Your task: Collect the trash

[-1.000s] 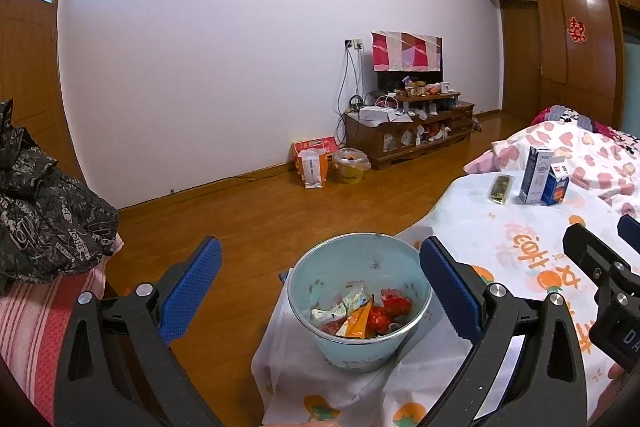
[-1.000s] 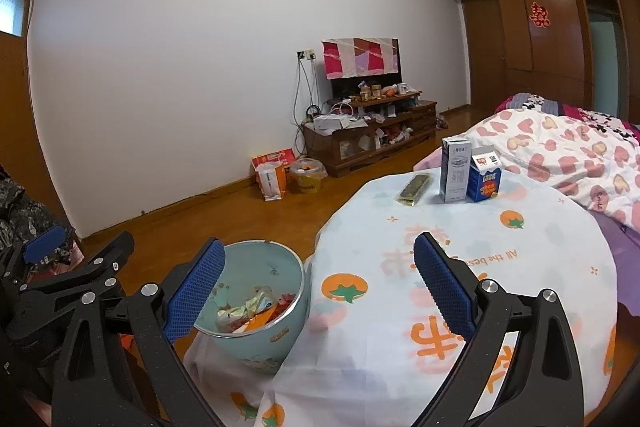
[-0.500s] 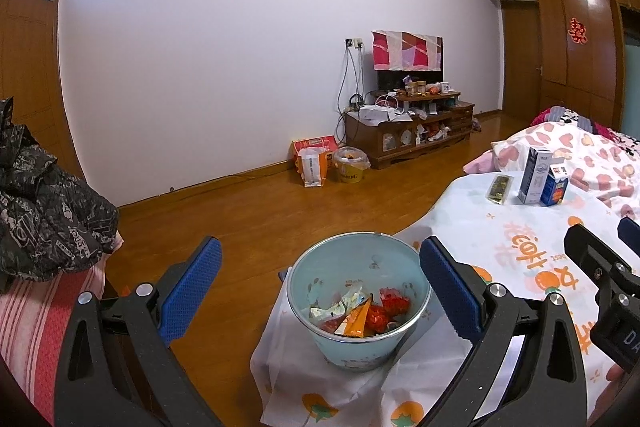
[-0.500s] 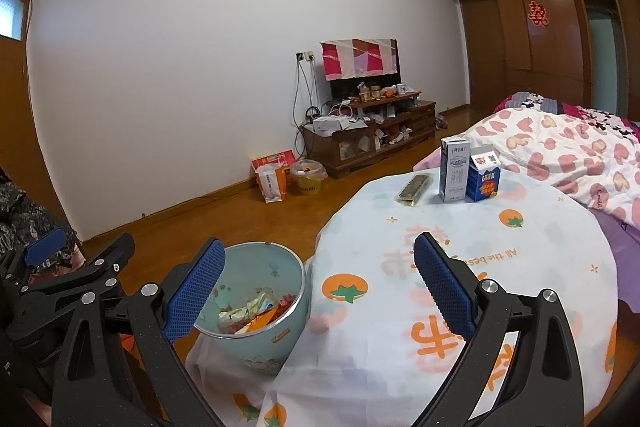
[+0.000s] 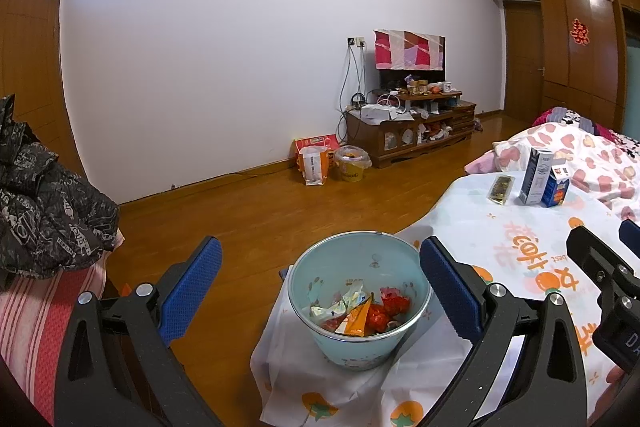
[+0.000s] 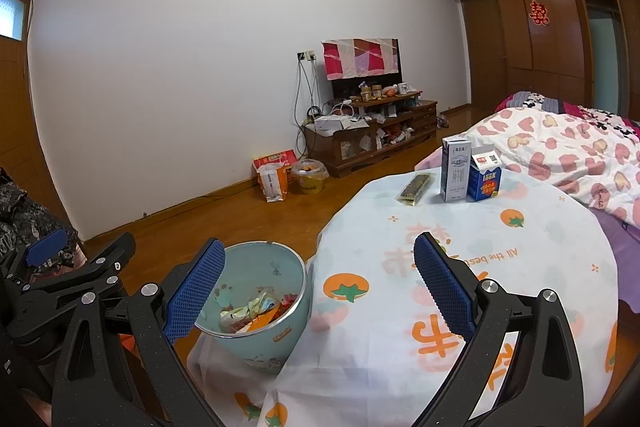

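Both grippers hang wide open and hold nothing. The left gripper (image 5: 316, 287) frames the pale blue bin (image 5: 359, 341), which sits at the table's near-left edge, part full of wrappers (image 5: 352, 309). The right gripper (image 6: 318, 287) faces the tablecloth (image 6: 460, 227).

The remaining trash stands at about one o'clock from the right gripper, well apart from it at the far rim: a tall white carton (image 6: 455, 171), touching or just beside a shorter blue carton (image 6: 484, 177), and a flat dark packet (image 6: 416, 188) to their left, probably a snack wrapper.

To do this well, reach with the right gripper, take the tall carton across its narrow faces, low enough not to tip it, and avoid knocking the blue carton.
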The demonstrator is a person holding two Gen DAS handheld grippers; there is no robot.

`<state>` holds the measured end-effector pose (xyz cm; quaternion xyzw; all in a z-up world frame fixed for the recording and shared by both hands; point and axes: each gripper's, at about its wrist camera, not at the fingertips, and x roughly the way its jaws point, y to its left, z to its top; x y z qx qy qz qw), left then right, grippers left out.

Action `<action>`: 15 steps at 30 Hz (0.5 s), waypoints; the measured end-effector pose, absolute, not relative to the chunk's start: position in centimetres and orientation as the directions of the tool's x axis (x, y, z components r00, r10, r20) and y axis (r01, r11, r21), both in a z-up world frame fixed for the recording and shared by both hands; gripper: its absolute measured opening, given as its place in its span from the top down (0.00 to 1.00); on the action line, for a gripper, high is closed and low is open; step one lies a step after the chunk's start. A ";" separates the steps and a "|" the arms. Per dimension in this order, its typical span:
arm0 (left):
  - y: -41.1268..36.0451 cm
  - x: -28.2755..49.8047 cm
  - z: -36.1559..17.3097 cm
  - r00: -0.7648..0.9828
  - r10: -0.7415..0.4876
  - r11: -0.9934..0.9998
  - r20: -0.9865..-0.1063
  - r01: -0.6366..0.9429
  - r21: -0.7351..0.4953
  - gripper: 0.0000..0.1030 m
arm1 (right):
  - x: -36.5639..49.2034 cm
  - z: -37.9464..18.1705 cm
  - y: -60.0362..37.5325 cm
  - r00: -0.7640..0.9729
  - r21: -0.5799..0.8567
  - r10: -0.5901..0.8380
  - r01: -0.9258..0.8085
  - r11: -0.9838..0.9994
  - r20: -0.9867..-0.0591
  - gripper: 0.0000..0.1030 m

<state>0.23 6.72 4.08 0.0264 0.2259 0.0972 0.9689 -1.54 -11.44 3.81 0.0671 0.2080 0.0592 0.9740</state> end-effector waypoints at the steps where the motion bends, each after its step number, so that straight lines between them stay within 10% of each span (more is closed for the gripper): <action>1: 6.7 0.2 4.1 0.879 0.201 0.980 -0.433 -0.177 0.095 0.06 | -1.5 3.8 -11.4 0.906 0.155 0.143 -0.088 0.984 -0.398 0.09; 15: 6.8 0.1 3.9 0.876 0.203 0.979 -0.438 -0.181 0.092 0.06 | -1.5 3.8 -11.4 0.905 0.156 0.144 -0.087 0.984 -0.400 0.09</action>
